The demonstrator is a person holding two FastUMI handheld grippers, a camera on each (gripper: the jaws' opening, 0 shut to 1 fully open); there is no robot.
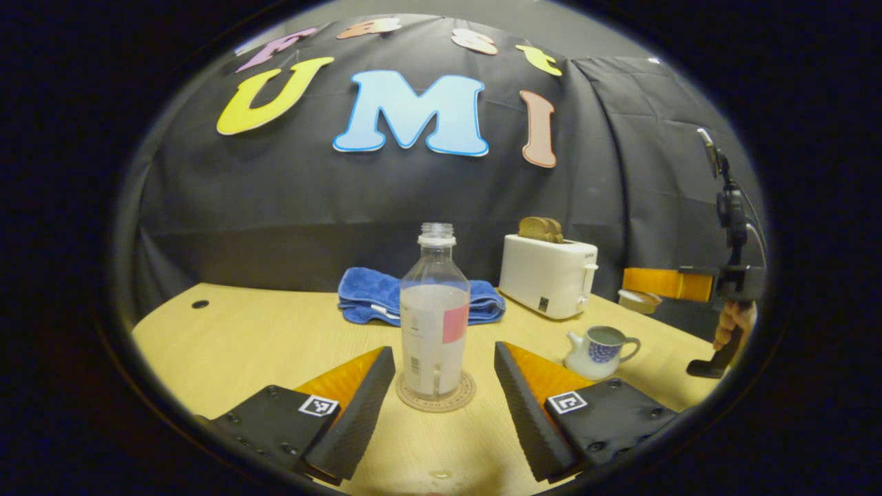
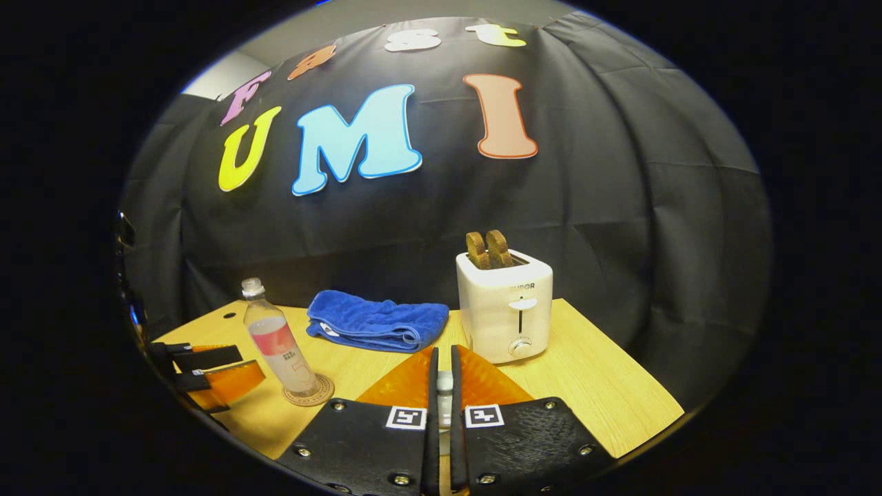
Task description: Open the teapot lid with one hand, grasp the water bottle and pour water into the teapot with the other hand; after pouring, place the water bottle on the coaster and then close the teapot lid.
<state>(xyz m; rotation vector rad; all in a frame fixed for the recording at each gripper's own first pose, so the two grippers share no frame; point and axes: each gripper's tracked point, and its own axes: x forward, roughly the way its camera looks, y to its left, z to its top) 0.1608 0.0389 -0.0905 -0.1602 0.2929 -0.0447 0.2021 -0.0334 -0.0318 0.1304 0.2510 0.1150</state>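
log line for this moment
left gripper open, astride bottle | bottle on coaster | teapot open | right gripper shut on lid

No legible text on toaster (image 2: 506,310) or water bottle (image 1: 434,324).

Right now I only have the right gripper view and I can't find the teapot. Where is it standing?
Observer: In the left gripper view the teapot stands on the table, to the right of the water bottle and nearer the camera than the toaster.
Operator: Is its lid on?
Observer: No, its top is open. The right gripper holds the teapot lid in the air, beyond the teapot.
Operator: Is the left gripper gripping the bottle?
Observer: No. The left gripper is open, with one finger on each side of the bottle and a gap on both sides.
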